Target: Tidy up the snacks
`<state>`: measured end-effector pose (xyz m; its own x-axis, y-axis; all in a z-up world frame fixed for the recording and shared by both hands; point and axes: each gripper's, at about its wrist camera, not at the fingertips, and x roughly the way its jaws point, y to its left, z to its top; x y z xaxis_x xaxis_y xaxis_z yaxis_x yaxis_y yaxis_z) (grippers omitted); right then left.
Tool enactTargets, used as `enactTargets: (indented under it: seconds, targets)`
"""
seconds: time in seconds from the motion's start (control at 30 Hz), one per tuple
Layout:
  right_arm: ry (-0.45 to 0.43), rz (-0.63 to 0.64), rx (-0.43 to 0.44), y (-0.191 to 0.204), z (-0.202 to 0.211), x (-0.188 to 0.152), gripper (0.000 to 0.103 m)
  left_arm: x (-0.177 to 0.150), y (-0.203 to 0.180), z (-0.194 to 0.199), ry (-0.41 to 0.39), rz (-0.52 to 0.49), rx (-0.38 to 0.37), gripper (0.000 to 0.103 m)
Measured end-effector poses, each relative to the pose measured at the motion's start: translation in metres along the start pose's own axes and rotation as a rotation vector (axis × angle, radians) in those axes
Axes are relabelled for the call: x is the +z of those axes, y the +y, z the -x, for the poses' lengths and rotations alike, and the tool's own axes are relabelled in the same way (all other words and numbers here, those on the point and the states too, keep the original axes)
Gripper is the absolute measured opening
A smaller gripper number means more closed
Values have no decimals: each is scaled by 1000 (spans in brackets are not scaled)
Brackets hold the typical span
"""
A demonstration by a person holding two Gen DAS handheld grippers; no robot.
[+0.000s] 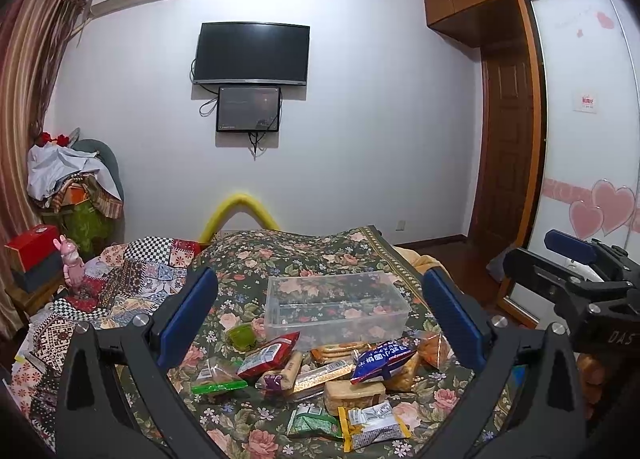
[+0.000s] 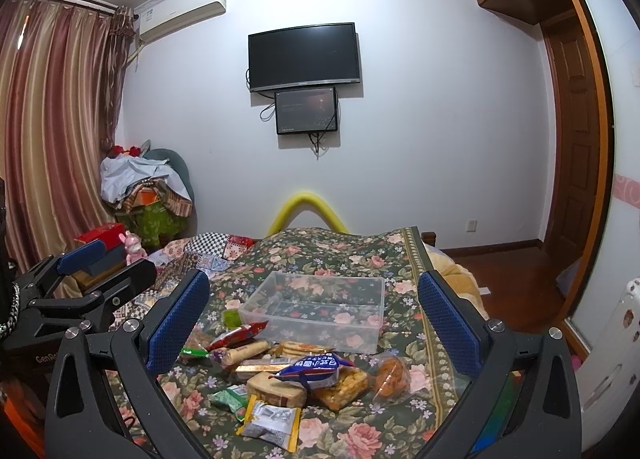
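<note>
White walls stood behind a bed covered by a dark green cloth (image 1: 320, 251) printed with pink roses. Both grippers hung above it, side by side. The left gripper (image 1: 320, 315) had its two fingers spread wide with nothing between them. Their pads (image 1: 188, 315) were blue and bumpy, set on smooth black arms with round silver bolts. The right gripper (image 2: 316, 315) looked the same, spread wide and holding nothing.

Between and below the fingers lay the snack pile (image 1: 320, 375), a loose heap of shiny, crinkly packets. A blue bag (image 2: 314, 369) with white Chinese writing sat on top. A red packet (image 1: 268, 355) lay to the left, beside a long roll of biscuits (image 2: 244, 351). Nearest the camera lay a grey packet (image 2: 272, 423) with yellow ends. A green packet (image 1: 310, 423) lay close by.

Just past the pile sat a clear plastic box (image 1: 336, 307), long, boxy and empty. On the far wall hung a black TV (image 1: 251, 53), switched off.
</note>
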<state>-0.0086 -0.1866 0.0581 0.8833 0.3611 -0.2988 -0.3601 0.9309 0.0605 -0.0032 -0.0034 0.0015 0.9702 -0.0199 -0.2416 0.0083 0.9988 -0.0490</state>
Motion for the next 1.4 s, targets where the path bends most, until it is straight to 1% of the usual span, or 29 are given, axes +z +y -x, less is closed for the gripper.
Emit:
enactTargets:
  seconds: [0.23, 0.37, 0.47, 0.6, 0.67, 0.7, 0.83, 1.03, 1.1, 1.17, 1.27, 1.4]
  targets:
    - [31, -29, 4, -7, -11, -5, 103, -6, 5, -7, 11, -5, 1, 103]
    - [72, -50, -7, -16, -22, -13, 103, -14, 17, -19, 51, 9, 3, 102]
    - [112, -65, -36, -29, -35, -23, 103, -22, 29, -30, 90, 17, 22, 96]
    - [167, -68, -71, -42, -47, -36, 102, -38, 48, -48, 164, 24, 42, 86]
    - [199, -63, -90, -49, -54, -43, 97, -47, 59, -59, 207, 28, 55, 82]
    - [229, -60, -106, -54, -60, -49, 96, -53, 66, -65, 235, 29, 62, 79]
    - [305, -67, -125, -67, -72, -63, 87, -70, 88, -87, 323, 31, 96, 70]
    - [413, -78, -145, -83, -94, -79, 73, -94, 125, -122, 423, 82, 141, 63]
    - [446, -90, -142, -88, -101, -82, 69, -103, 138, -137, 456, 102, 152, 62]
    - [480, -101, -142, -94, -110, -87, 65, -111, 147, -151, 496, 122, 148, 62]
    - [507, -109, -148, -98, -120, -93, 64, -123, 157, -173, 556, 143, 130, 62]
    - [548, -145, -146, -108, -135, -101, 64, -131, 159, -191, 596, 149, 129, 62]
